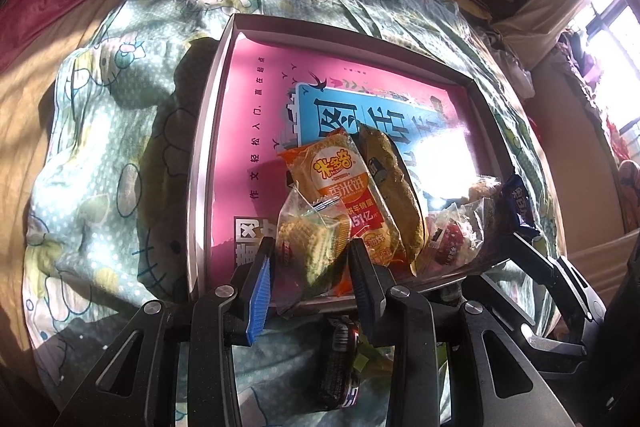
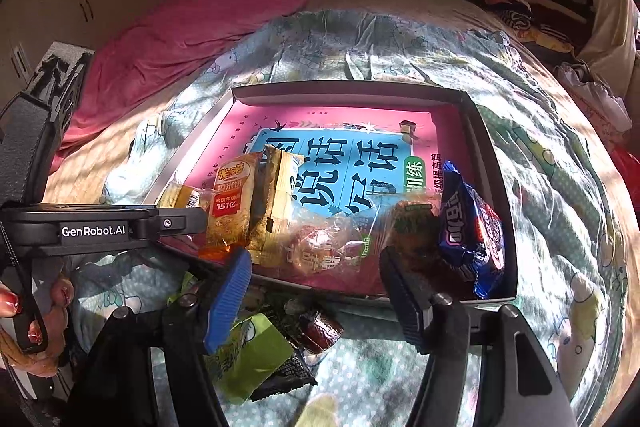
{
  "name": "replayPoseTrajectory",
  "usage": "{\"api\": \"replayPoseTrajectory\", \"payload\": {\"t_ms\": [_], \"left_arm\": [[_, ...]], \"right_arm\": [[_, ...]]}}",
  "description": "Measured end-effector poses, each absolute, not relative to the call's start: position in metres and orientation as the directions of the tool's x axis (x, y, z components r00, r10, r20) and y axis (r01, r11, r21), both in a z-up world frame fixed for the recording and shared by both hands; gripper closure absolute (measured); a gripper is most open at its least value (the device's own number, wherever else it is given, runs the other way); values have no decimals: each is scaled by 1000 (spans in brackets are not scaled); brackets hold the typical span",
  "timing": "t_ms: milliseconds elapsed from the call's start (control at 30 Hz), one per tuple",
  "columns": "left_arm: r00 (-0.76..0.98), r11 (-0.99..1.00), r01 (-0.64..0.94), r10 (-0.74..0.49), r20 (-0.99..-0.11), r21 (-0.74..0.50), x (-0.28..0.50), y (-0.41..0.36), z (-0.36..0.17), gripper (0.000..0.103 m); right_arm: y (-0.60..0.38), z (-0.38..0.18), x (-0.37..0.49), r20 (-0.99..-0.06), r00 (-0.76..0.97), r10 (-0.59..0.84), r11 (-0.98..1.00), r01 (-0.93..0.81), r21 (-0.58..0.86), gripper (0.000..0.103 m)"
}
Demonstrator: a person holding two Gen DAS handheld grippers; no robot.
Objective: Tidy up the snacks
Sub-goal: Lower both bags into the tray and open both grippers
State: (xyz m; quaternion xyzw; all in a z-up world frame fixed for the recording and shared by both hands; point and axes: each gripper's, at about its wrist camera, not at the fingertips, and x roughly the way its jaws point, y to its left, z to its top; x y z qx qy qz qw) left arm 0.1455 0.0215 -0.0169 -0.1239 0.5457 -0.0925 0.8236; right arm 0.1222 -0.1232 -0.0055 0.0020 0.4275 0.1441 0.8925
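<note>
- On the bed, a grey box (image 1: 208, 163) lined with a pink book holds most snacks along its near edge.
- Left gripper (image 1: 310, 267) clamps a clear-wrapped wafer (image 1: 312, 239) just over that edge.
- Right gripper (image 2: 316, 283) hangs open, empty, above the near rim.
- Loose packets (image 2: 256, 351) lie on the quilt.
- Wrappers look light, crinkly and slippery with brittle contents; pinch a sealed end.

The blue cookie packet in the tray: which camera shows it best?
The right wrist view: the blue cookie packet lies whole and sunlit inside the tray. The left wrist view catches only its small, dim end at the tray's edge.
</note>
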Motion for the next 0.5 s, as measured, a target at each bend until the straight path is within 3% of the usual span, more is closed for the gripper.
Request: {"api": "replayPoseTrajectory", "payload": {"t_ms": [500], "left_arm": [[405, 954, 24, -282, -870, -298, 140, 21, -6, 57]], "right_arm": [[-125, 3, 117, -748, 616, 246, 963, -244, 116, 36]]}}
